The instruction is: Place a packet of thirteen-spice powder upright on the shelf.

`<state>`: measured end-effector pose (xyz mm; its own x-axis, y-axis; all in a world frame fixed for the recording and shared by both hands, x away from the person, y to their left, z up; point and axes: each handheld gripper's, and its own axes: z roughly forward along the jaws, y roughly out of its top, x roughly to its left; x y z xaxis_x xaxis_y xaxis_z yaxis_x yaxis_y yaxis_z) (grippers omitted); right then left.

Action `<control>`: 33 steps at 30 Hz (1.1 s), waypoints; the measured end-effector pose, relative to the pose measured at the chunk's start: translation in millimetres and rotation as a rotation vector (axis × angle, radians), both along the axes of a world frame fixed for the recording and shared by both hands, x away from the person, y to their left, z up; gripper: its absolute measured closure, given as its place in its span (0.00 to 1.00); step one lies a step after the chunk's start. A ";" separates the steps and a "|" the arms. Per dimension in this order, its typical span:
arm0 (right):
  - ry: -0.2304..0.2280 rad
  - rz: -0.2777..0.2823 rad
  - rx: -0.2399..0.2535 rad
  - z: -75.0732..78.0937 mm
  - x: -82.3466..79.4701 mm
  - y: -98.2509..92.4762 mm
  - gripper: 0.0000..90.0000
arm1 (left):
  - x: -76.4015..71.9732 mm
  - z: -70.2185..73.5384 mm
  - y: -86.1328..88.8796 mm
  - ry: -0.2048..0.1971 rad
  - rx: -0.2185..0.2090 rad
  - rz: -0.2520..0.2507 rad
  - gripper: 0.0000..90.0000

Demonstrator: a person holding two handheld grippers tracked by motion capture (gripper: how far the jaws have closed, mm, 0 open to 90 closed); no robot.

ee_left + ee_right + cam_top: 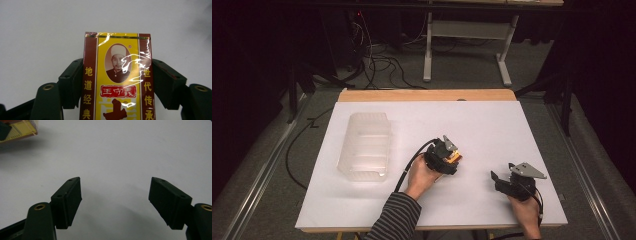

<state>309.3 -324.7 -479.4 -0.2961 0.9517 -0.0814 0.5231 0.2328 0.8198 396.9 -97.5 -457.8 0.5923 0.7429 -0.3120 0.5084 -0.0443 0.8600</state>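
Right tool (504,181), nearest the person, hovers low over the white tabletop (492,125) with jaws spread and nothing between them, apparently idle. Left tool (451,156), farther in, pinches a small box (117,75) by its long sides, probably for carrying. The box is yellow with maroon borders, film-wrapped, printed with a portrait and Chinese characters. Beyond, a translucent plastic bin (364,145) lies overturned.

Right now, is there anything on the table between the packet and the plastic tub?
No. In the high view, bare white table lies between the packet, held in the left tongs, and the plastic tub.
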 end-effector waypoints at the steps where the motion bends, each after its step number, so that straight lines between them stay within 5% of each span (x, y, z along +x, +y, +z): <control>1: -0.001 -0.001 -0.001 0.0 -0.1 0.0 0.30 | -1.1 3.8 2.6 -0.010 -0.004 0.004 0.36; 13: -0.001 0.001 -0.002 0.0 0.0 0.1 0.30 | -9.8 26.9 21.5 -0.068 -0.048 0.029 0.36; 33: -0.003 0.004 -0.011 0.0 0.2 0.2 0.30 | -14.3 43.7 61.7 -0.100 -0.119 0.109 0.36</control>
